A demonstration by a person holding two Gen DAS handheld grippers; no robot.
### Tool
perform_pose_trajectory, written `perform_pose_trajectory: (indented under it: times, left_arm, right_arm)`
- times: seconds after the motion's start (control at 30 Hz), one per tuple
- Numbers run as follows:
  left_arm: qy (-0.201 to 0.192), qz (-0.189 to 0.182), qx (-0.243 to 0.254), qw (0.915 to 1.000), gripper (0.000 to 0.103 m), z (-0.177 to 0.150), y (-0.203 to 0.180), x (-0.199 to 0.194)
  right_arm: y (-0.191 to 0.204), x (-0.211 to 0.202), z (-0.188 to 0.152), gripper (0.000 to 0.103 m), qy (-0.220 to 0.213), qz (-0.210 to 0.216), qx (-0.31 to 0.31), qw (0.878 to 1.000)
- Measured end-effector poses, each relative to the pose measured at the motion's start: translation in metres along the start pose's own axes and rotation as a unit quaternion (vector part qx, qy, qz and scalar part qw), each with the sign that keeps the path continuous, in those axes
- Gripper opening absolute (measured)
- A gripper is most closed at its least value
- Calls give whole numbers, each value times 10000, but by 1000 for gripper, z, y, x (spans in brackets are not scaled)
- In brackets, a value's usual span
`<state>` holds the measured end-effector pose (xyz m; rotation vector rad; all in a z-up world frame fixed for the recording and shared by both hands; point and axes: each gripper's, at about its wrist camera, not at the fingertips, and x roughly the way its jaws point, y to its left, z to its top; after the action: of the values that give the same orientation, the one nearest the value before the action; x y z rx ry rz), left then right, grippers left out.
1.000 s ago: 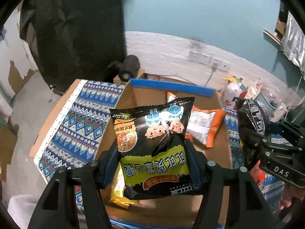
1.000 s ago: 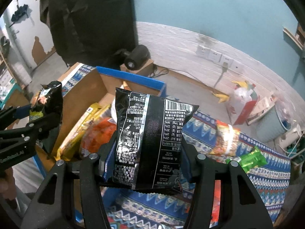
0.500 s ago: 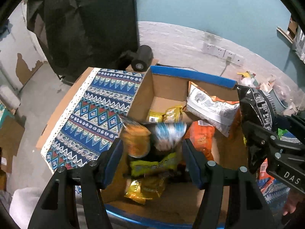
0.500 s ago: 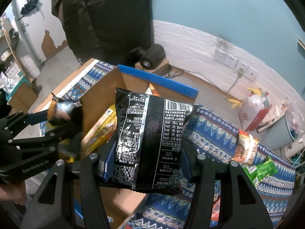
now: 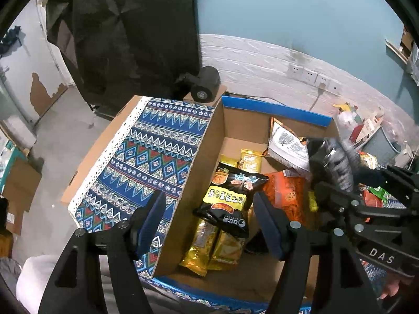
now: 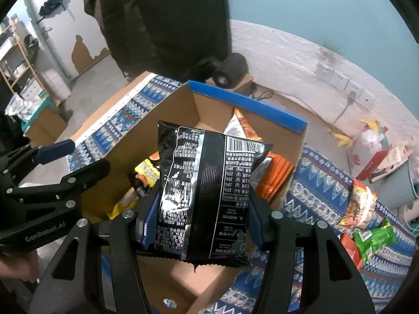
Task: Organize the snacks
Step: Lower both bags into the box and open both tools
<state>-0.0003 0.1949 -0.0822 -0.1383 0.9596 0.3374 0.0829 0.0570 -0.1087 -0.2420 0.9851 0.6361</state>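
My left gripper [image 5: 209,222] is open and empty above the near left part of the cardboard box [image 5: 207,157]. A black snack bag with a yellow label [image 5: 231,198] lies loose in the box on gold packets [image 5: 214,246]. My right gripper [image 6: 203,209] is shut on a second black snack bag [image 6: 207,198], back side facing me, held over the box [image 6: 183,120]. The right gripper with its bag also shows at the right of the left wrist view [image 5: 337,167]. The left gripper shows at the left of the right wrist view [image 6: 52,162].
The box also holds an orange bag [image 5: 285,196], a white bag [image 5: 288,144] and gold packets [image 5: 251,159]. More snacks, orange [image 6: 362,206] and green [image 6: 374,238], lie on the patterned cloth [image 6: 314,183] to the right. A black roll [image 5: 205,83] sits behind the box.
My left gripper opened and let the black bag with the yellow label drop into the box. My right gripper moved with its bag from beside the box to over it.
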Motion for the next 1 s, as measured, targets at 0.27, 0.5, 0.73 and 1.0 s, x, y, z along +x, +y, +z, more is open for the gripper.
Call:
perform_pose_trajectory:
  times: [0.27,0.5,0.73,1.0]
  left_arm:
    - [23,-54,83,9999,71,0,-11,-1]
    - [-29,-160,268,9995,75,2,-30,-6]
    - [-96,-251,514,9983,76,3,-59,-13]
    - [-105,-337,864,9956,76,0,-97,-16]
  right_arm:
    - [-7,-10,0,73,-99,-70,69,9999]
    - [-31,-27,-7,74,-155,-254,258,9992]
    - [-56,-45,-19,75,-194,-489,385,9979]
    - [-84,-58,-35,75,-173,-719,555,9957]
